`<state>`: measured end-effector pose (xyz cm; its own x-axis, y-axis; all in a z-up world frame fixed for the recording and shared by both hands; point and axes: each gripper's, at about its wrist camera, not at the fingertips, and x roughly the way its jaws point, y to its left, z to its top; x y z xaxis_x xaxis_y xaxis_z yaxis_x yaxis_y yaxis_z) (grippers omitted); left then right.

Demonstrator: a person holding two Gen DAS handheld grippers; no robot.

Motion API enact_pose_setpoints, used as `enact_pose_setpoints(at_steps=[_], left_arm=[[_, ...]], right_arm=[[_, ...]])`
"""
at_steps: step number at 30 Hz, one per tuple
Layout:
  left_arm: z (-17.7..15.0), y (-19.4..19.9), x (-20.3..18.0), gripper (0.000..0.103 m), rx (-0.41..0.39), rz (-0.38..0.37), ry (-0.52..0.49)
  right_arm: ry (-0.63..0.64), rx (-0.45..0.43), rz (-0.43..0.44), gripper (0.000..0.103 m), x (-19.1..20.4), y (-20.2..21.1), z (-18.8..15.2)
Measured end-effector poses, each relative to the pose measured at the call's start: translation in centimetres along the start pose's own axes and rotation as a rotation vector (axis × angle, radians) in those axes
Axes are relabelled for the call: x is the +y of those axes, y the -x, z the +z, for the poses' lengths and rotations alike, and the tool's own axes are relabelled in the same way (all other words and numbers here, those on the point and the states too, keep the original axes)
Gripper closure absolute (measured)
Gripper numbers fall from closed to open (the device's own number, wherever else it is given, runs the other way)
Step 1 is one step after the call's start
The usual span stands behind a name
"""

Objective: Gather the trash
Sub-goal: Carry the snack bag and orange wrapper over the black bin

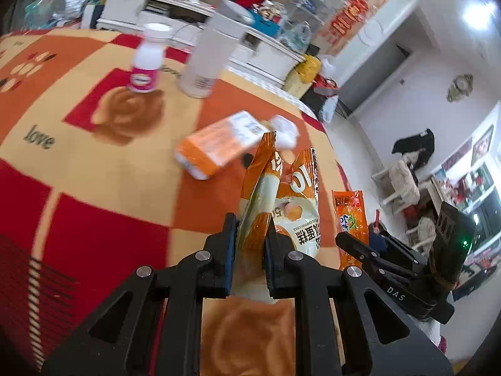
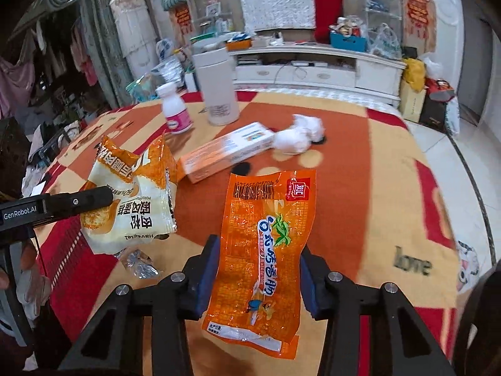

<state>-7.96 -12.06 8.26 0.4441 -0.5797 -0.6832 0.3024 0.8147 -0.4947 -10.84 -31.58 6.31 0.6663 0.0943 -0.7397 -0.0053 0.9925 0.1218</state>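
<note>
- While the left tool [image 1: 250, 232] is clamped on the cake wrapper [image 1: 294, 188], lifted near the middle of the left view, the right tool [image 2: 256, 269] sits low in the right view with its fingers apart, one on each side of the flat orange wrapper [image 2: 263, 250].
- That orange wrapper lies flat on the tabletop [image 2: 391, 188], in the lower middle of the right view.
- To do this step well, the right tool should probably go down until its fingers touch the cloth, then squeeze slowly so the thin wrapper bunches up and gets pinched.
- The left tool should likely keep a firm squeeze, since its wrapper is light and slippery.
- More things wait higher in the right view: an orange box [image 2: 228, 150], white crumpled paper [image 2: 297, 134], a small pink bottle [image 2: 177, 109] and a tall white cup [image 2: 217, 87].
- A scrap of silver foil [image 2: 139, 263] lies at lower left.
- Readable words: "love" on the cloth at lower right, "GenRobot.AI" on the left tool at the left edge, and "DAS" on the right tool in the left view.
- Both wrappers carry Chinese print, upside down.
</note>
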Motion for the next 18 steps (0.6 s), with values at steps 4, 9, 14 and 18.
enact_pose_setpoints(at_steps=[4, 9, 14, 18], left_arm=[[-0.1, -1.9, -3.3, 0.090, 0.022, -0.009, -0.058], [-0.2, -4.3, -7.4, 0.090, 0.050, -0.032, -0.117], [-0.3, -6.7, -11.1, 0.090, 0.075, -0.055, -0.172], [-0.5, -8.5, -14.1, 0.090, 0.095, -0.077, -0.210]], right_arm=[[-0.035, -0.014, -0.033, 0.058, -2.8, 1.6, -0.8], [-0.084, -0.025, -0.086, 0.058, -6.5, 3.7, -1.9], [-0.153, -0.038, -0.142, 0.058, -10.9, 5.9, -3.3], [-0.206, -0.051, -0.183, 0.058, -14.1, 7.7, -4.5]])
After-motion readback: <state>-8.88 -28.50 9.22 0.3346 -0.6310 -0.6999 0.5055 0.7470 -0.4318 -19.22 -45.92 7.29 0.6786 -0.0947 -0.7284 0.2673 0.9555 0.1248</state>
